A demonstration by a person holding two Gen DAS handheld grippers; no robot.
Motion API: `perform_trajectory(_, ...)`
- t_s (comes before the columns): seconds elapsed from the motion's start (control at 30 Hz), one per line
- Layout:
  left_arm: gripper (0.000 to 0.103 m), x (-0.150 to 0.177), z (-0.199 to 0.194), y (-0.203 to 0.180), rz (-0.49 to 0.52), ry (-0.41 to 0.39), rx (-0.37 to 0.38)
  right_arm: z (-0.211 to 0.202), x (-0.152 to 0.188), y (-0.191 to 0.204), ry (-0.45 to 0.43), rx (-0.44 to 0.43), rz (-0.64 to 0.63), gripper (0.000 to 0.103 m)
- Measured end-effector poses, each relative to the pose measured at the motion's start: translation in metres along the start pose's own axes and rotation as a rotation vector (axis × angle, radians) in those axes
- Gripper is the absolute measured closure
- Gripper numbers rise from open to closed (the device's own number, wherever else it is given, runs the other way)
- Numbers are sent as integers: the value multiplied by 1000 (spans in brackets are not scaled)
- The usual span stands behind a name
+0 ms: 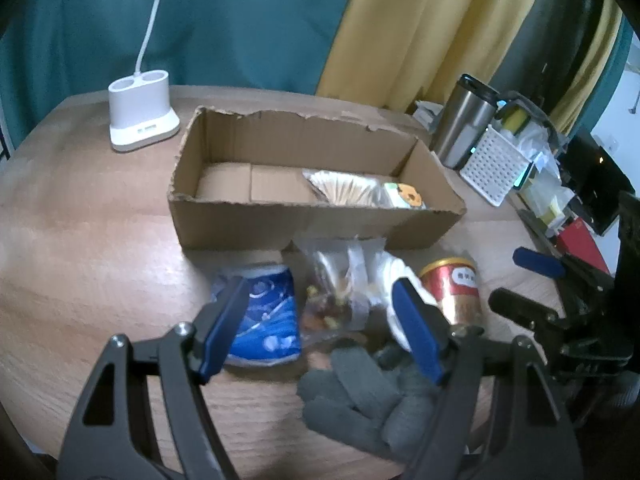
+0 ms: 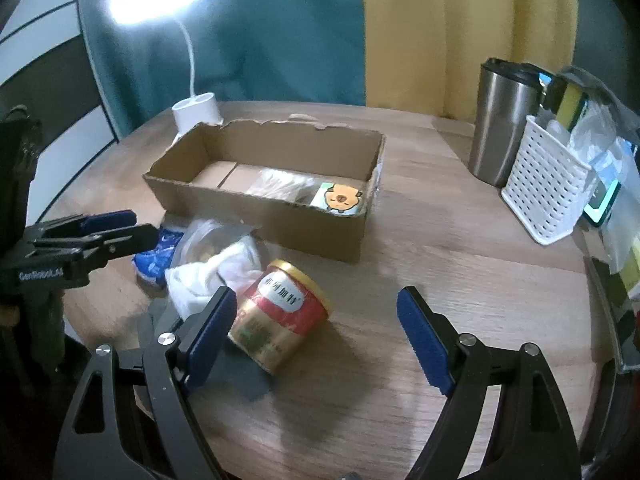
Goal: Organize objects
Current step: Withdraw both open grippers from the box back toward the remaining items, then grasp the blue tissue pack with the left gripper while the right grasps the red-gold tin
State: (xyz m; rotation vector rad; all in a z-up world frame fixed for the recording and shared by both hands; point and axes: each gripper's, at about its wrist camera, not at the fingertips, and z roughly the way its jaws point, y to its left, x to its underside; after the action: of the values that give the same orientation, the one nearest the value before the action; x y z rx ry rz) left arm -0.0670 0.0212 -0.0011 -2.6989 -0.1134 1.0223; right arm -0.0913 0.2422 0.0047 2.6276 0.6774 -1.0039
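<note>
Both my grippers tilt down toward the wooden surface (image 2: 420, 240), side by side.

My left gripper (image 1: 320, 328) stands with its blue pads (image 1: 416, 328) apart and nothing pressed between them. Beneath it lie a grey glove (image 1: 360, 396), nearest me, then a blue packet (image 1: 264, 316) by the left pad and a clear snack bag (image 1: 332, 296) in the gap. A white cloth (image 1: 400, 276) sits behind the right pad.

My right gripper (image 2: 316, 336) is also spread wide, its jaws parted and gripping nothing. A red and gold can (image 2: 280, 316) lies on its side just beside the left pad, not clamped; bare wood fills the rest of the gap. From the left wrist view this gripper shows at the right edge, near the can.

Beyond the pile stands the open cardboard box (image 1: 240, 224), torn along its rim. Inside, toward its right end, are a bag of wooden sticks (image 2: 280, 186) and a packet with a cartoon animal (image 2: 340, 198); its left part is bare.

Farther back, a white lamp base (image 1: 140, 116) stands left of the box. To the right stand a steel tumbler (image 2: 500, 136) and a white perforated basket (image 2: 540, 192), with curtains (image 1: 420, 28) behind.
</note>
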Motion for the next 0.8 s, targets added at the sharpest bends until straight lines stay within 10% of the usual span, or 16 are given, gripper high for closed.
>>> perform_trajectory(0.8,28,3,7,-2,10,20,0,13,17,12,56,-37,-130,18)
